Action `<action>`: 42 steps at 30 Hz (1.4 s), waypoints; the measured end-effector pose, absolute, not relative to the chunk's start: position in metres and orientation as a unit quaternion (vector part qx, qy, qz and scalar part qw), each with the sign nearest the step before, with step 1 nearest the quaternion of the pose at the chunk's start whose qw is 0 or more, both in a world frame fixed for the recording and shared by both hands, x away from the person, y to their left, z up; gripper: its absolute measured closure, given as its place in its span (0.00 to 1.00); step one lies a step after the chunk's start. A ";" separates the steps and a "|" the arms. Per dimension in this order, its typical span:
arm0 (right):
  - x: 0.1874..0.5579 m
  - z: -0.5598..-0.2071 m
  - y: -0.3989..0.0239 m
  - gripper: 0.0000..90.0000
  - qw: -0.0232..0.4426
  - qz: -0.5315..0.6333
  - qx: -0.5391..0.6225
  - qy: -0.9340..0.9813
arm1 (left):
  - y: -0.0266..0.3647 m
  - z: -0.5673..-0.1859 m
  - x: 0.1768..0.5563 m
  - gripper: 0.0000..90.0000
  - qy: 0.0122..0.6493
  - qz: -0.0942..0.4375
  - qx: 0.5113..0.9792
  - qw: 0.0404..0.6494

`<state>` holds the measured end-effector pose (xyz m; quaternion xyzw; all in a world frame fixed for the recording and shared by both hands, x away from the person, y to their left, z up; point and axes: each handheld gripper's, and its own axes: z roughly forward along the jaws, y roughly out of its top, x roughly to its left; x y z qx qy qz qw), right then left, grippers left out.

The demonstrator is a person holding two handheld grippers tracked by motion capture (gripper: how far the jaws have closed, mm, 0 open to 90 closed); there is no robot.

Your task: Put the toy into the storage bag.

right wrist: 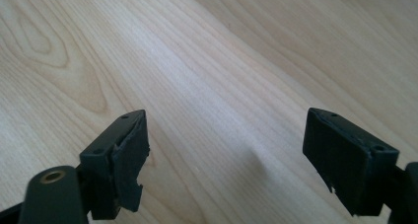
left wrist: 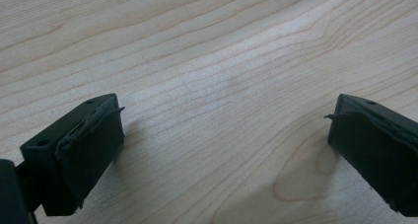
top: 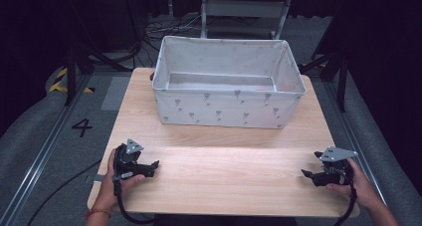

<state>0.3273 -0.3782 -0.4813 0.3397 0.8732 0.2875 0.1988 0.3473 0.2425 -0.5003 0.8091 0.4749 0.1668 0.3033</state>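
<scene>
A dark room surrounds the scene, with grey carpet floor [top: 40, 131], metal rails, a painted number four [top: 82, 127], yellow-black hazard tape [top: 58, 80] at the left and cables [top: 164, 27] behind. The light wooden desk [top: 224, 171] stands in the middle, its grain plain in both gripper views. A white fabric storage bin [top: 228, 84] with small grey prints sits at the desk's far edge, centred, its mouth open upward. The left gripper [top: 149, 167] rests near the desk's near left corner, its jaws wide apart with only wood between them. The right gripper [top: 308, 175] sits by the near right corner, jaws likewise spread over wood alone, well apart from the bin.
</scene>
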 end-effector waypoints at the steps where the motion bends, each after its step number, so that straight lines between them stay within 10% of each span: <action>1: 0.325 -0.484 -0.379 0.21 0.196 0.291 0.343 0.871 | 0.243 -0.500 0.347 0.01 0.475 0.167 0.809 0.303; 42: 0.313 -0.506 -0.398 0.17 0.168 0.357 0.419 0.818 | 0.242 -0.500 0.350 0.00 0.469 0.163 0.814 0.302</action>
